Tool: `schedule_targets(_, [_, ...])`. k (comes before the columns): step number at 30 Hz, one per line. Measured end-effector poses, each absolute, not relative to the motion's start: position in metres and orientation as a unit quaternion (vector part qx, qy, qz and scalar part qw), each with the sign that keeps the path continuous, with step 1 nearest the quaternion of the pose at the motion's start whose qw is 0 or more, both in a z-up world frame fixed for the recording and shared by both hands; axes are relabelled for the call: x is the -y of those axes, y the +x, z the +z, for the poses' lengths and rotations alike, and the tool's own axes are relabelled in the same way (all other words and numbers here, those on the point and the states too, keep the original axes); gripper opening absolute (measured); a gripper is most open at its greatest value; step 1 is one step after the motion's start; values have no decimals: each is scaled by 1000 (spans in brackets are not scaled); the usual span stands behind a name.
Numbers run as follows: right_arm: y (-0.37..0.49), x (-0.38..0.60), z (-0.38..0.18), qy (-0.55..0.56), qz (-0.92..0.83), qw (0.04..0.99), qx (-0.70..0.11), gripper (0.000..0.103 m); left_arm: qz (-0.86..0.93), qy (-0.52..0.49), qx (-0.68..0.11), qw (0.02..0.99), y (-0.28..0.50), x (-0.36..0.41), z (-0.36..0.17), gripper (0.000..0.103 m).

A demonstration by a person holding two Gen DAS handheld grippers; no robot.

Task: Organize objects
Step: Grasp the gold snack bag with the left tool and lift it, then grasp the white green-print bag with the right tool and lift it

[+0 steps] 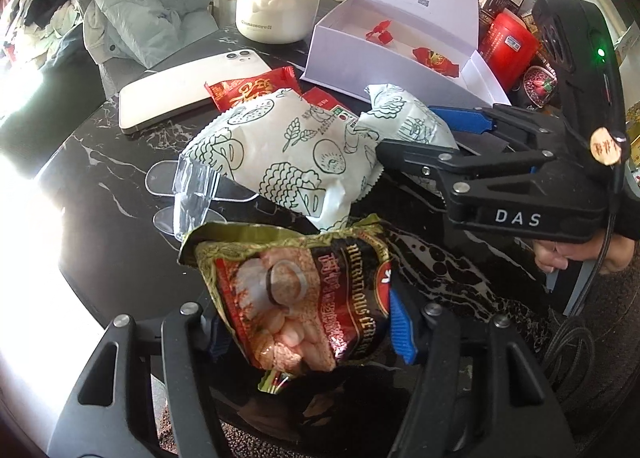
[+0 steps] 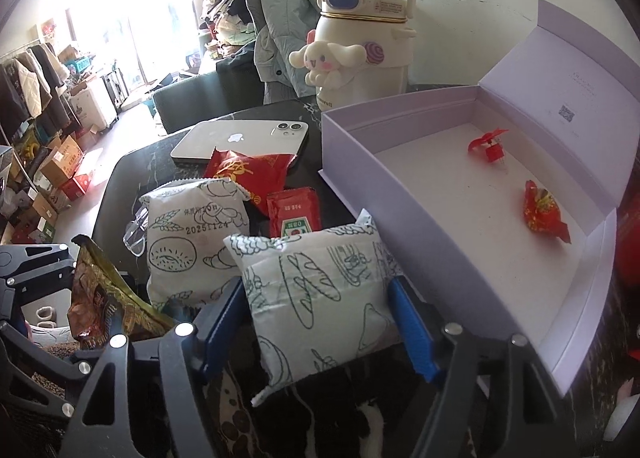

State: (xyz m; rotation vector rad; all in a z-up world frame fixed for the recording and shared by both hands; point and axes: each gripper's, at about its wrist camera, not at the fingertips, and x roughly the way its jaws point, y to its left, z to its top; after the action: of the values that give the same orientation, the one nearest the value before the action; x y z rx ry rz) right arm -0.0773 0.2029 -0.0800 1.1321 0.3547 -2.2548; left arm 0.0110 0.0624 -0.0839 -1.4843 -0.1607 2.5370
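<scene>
My left gripper (image 1: 308, 322) is shut on a green and red cereal packet (image 1: 296, 298), its blue pads (image 1: 402, 330) pressing both sides. My right gripper (image 2: 320, 314) is shut on a white bread packet with green drawings (image 2: 316, 298), which stands tilted just left of the open lilac box (image 2: 360, 178). In the left wrist view the right gripper (image 1: 416, 130) comes in from the right, holding that packet (image 1: 404, 118). A second white bread packet (image 2: 192, 242) lies beside it on the dark marble table (image 1: 100, 162).
Two red wrapped sweets (image 2: 544, 210) lie inside the box. Red snack packets (image 2: 252, 174), a ketchup sachet (image 2: 294, 214) and a phone (image 2: 240, 140) lie behind the bread. A cream cartoon bottle (image 2: 360, 38), clear goggles (image 1: 192, 194), a red tin (image 1: 508, 42) and jars crowd the table.
</scene>
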Motion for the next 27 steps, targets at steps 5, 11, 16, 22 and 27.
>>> schedule_targets(5, [-58,-212,-78,436,-841,292,-136,67,857,-502,55,99,12,-61,-84,61])
schedule_targets(11, [-31,-218,-76,447,-828,305,-148,69,860,-499,49,99,15,-60,-86,61])
schedule_targets(16, [-32,-216,-82,439,-829,315,-148,79,862,-496,39,100,15,-62,-86,61])
schedule_targets(22, [-40,-217,-93,447,-828,306,-146,84,865,-491,28,97,15,-64,-87,62])
schedule_targets(27, [-37,-218,-88,436,-834,304,-149,68,867,-487,23,97,16,-64,-87,61])
